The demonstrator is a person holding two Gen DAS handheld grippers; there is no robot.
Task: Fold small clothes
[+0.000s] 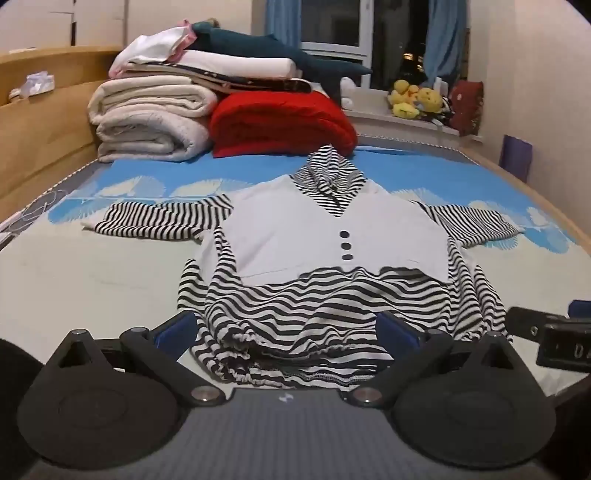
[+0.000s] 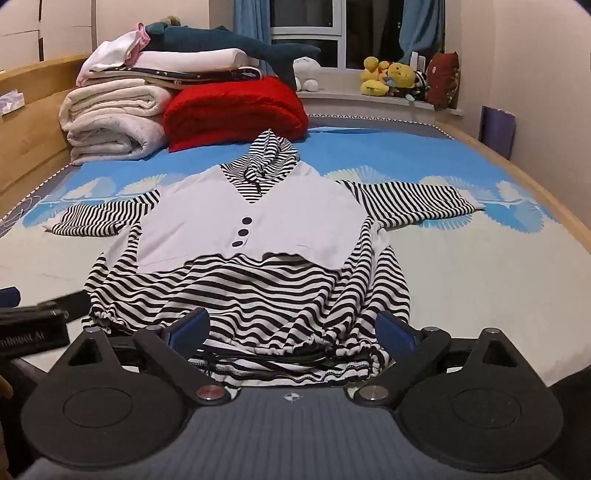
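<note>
Wooden bed frame [image 2: 491, 155] against pale walls [image 2: 546, 74]. Blue curtains [image 2: 421, 26] flank a dark window [image 2: 369, 33]; plush toys [image 2: 388, 77] line the sill. Folded blankets [image 2: 110, 118] stacked at the far end.

Striped hooded top [image 1: 295, 295]: soft knit cloth, matt, black-and-white, with a smooth pale woven front panel [image 1: 314, 236] and three dark glossy buttons [image 1: 345, 245]. Bed sheet [image 1: 92, 273]: smooth matt printed cloth. Far left, cream blankets [image 1: 147, 125]: thick, fleecy, rough-napped; beside them a red blanket [image 1: 280, 122], plush and matt. Headboard [image 1: 44, 122]: smooth light wood. Left gripper [image 1: 288, 328] and right gripper [image 2: 293, 328]: matt black plastic bodies, blue pads, bright metal pivot pins.
</note>
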